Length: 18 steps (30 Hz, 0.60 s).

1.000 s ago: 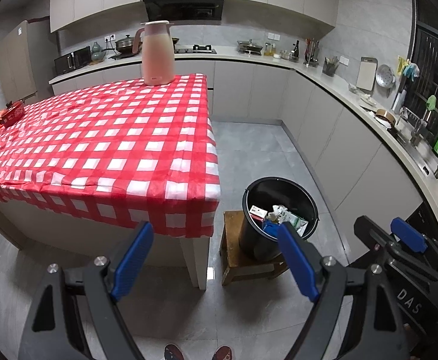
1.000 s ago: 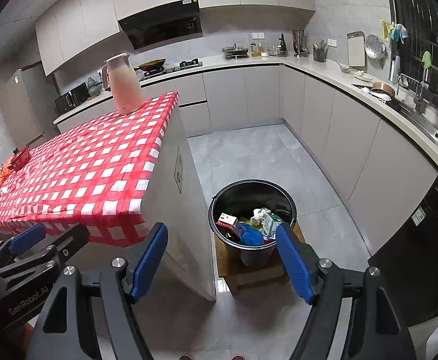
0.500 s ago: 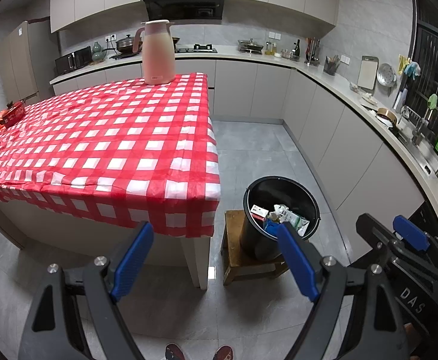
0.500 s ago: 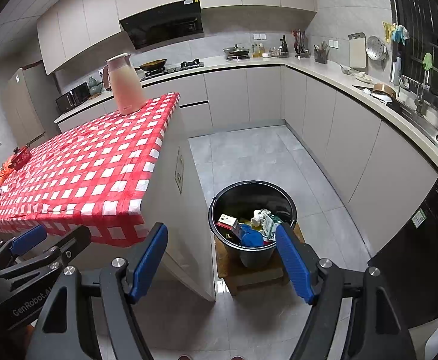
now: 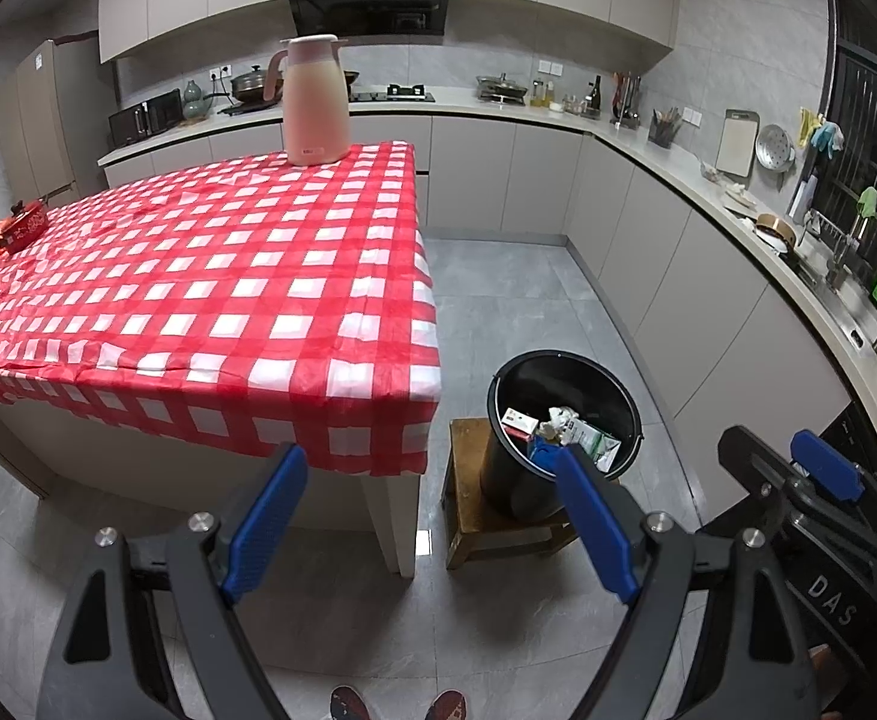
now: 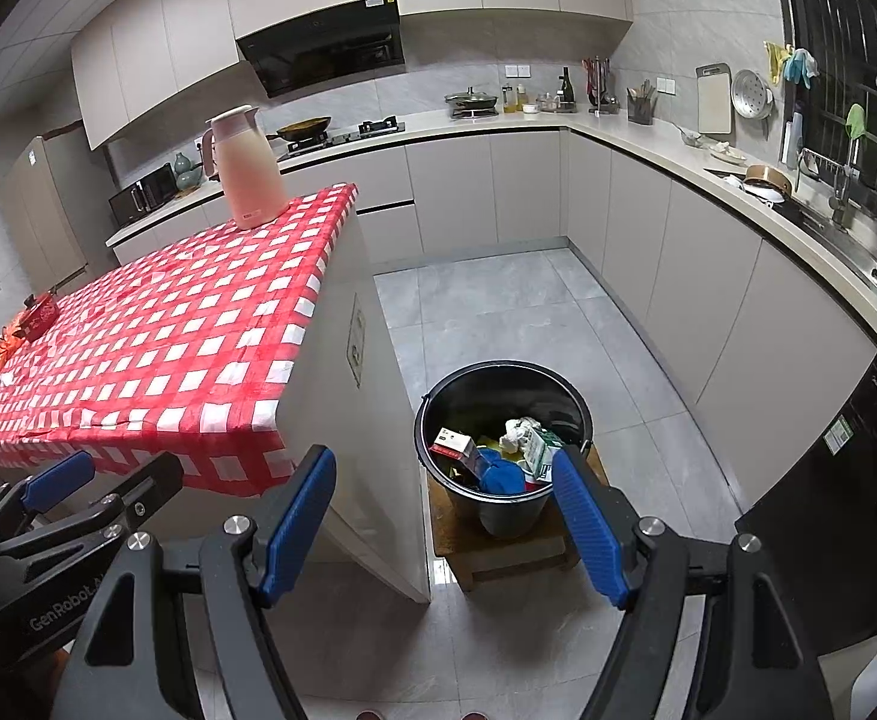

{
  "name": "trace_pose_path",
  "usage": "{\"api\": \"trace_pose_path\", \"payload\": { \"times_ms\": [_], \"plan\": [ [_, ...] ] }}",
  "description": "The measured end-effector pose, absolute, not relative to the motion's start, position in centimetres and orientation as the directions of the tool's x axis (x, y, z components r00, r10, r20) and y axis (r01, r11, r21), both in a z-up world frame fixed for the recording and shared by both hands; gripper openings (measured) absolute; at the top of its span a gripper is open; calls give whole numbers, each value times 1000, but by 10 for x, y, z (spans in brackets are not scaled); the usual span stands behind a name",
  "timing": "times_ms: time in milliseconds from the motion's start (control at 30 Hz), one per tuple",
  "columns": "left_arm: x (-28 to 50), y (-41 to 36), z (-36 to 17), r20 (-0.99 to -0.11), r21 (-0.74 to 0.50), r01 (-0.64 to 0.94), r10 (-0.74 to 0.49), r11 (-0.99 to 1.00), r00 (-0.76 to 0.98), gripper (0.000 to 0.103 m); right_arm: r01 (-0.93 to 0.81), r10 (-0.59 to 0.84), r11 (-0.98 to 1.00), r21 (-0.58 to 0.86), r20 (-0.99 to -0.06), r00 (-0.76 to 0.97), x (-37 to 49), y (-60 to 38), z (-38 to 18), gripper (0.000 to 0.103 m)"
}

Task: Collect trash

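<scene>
A black bucket holding trash stands on a low wooden stool beside the island; it also shows in the right wrist view. Inside it lie a small red-and-white box, a crumpled paper, a green-and-white carton and a blue item. My left gripper is open and empty, held above the floor in front of the island corner. My right gripper is open and empty, held near the bucket's front rim.
The island carries a red-and-white checked cloth with a pink thermos jug at its far end and a red item at its left edge. Counters with cookware and a sink run along the back and right.
Both views have shifted slightly; the grippers stay open and empty. Nothing in the bucket has moved.
</scene>
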<state>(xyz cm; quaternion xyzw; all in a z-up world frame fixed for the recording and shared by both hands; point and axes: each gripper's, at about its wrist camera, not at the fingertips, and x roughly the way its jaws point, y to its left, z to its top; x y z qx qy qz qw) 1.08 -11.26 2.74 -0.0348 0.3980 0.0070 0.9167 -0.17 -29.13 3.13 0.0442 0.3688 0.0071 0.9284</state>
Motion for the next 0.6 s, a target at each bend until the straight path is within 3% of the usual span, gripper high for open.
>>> {"api": "trace_pose_path", "payload": {
  "times_ms": [600],
  "plan": [
    [17,-109,27,-712,-64,-14,-35,998,701,87,30,36,996,84,-686,727,3,-293,28,76]
  ]
}}
